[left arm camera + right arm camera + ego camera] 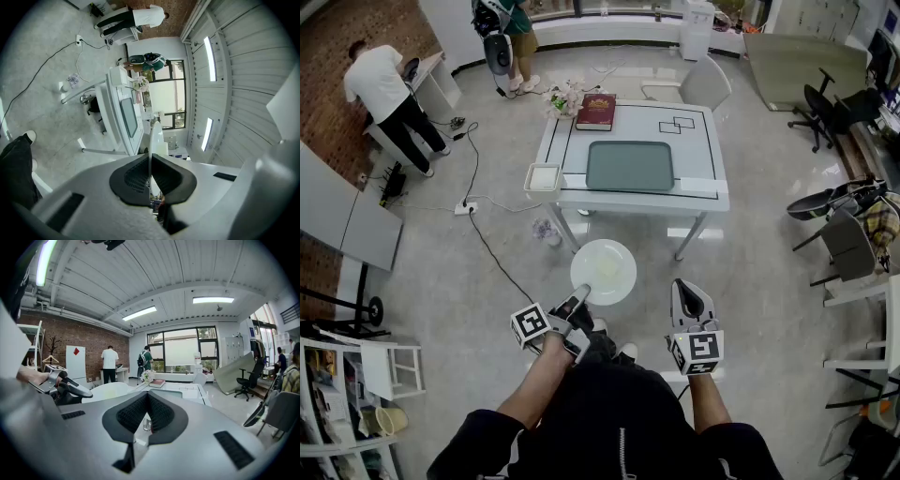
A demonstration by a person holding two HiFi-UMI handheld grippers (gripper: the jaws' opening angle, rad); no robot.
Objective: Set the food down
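Note:
A round white plate (603, 272) with a faint pale yellowish patch in its middle hangs over the floor, in front of the table. My left gripper (578, 302) is shut on the plate's near rim. In the left gripper view the plate (153, 138) stands edge-on between the closed pads. My right gripper (690, 298) is to the right of the plate, apart from it, shut with nothing in it. The right gripper view shows the plate (110, 391) and the left gripper (65, 386) off to the left.
Ahead stands a white table (703, 192) with a dark green tray (630, 166), a red book (595, 111), flowers (562, 97) and a small white container (543, 177). A cable (492, 253) crosses the floor. Two people (389, 94) stand far left; chairs (848, 244) stand on the right.

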